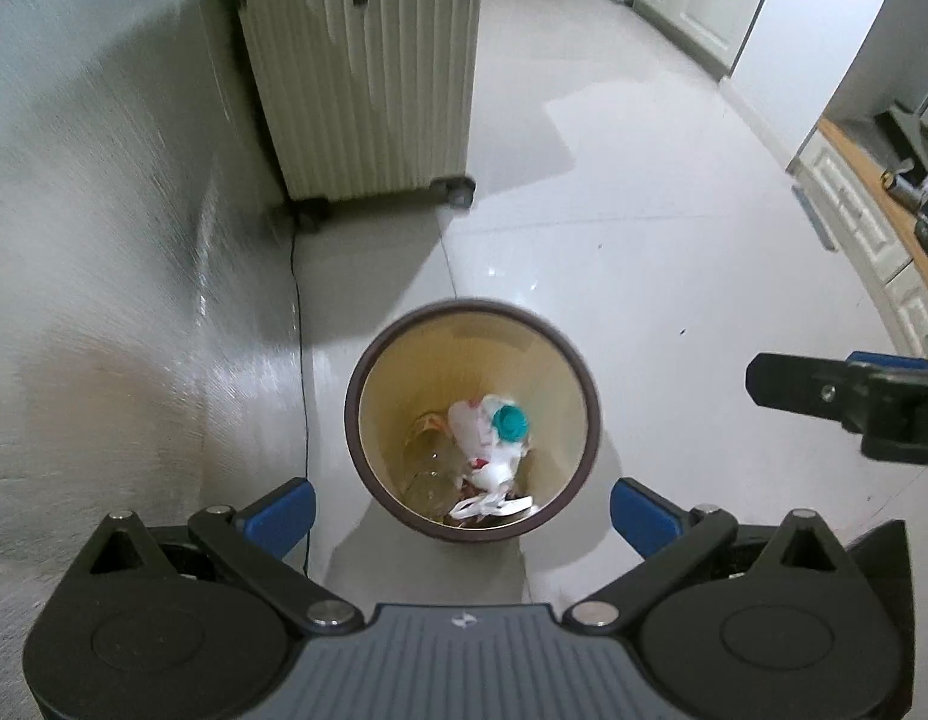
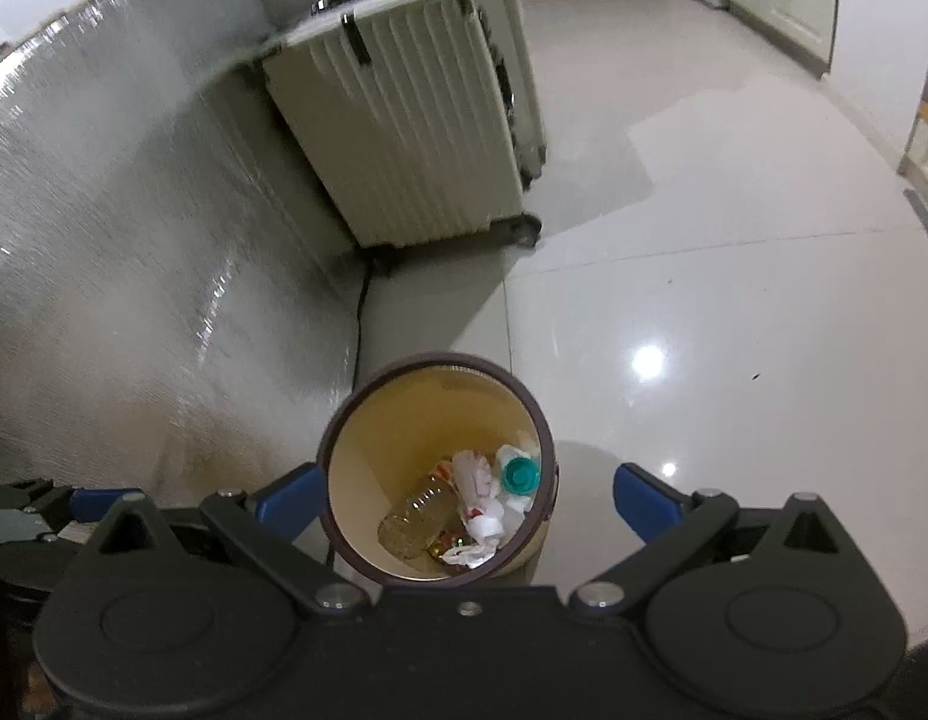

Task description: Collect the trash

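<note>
We hold both claws wide apart and empty, left gripper and right gripper, above the bin. The trash lies inside. A suitcase stands nearby. We see no writing.

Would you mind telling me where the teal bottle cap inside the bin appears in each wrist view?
Left wrist: teal cap sits right of centre in the bin, low in the middle of the picture.
Right wrist: it lies at the bin's right inner wall, bottom centre.
Shared landmark: the ribbed suitcase behind the bin.
</note>
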The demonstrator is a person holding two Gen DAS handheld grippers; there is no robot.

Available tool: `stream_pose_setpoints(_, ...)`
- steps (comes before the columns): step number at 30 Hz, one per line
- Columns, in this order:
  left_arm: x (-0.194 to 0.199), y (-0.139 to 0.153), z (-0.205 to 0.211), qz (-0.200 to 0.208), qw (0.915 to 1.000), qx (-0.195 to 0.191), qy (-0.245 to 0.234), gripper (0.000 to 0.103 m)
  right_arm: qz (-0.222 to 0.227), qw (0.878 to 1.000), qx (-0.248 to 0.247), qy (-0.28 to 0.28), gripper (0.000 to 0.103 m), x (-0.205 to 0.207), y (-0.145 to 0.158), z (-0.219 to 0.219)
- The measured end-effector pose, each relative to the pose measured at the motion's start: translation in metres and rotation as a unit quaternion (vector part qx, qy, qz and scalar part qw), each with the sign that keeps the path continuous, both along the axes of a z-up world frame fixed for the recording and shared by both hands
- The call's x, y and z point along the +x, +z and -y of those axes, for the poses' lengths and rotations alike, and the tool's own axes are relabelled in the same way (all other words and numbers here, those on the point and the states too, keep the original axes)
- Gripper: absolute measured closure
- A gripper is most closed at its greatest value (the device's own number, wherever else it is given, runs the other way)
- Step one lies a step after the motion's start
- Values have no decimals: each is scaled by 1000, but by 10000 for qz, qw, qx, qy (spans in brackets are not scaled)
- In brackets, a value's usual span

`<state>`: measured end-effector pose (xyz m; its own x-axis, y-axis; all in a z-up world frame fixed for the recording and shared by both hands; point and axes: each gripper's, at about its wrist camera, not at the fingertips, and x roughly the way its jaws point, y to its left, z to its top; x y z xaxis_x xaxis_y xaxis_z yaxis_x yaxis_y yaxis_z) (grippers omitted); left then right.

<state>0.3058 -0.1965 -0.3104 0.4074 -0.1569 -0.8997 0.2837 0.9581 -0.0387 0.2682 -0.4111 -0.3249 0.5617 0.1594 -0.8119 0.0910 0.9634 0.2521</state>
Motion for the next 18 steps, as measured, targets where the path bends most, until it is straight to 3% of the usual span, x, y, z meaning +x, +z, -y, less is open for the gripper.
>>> stream_pose_setpoints(18,-123,147,-17,1035,9943,-191,187,0,942,9940,-557,-80,0,-112,147,-18)
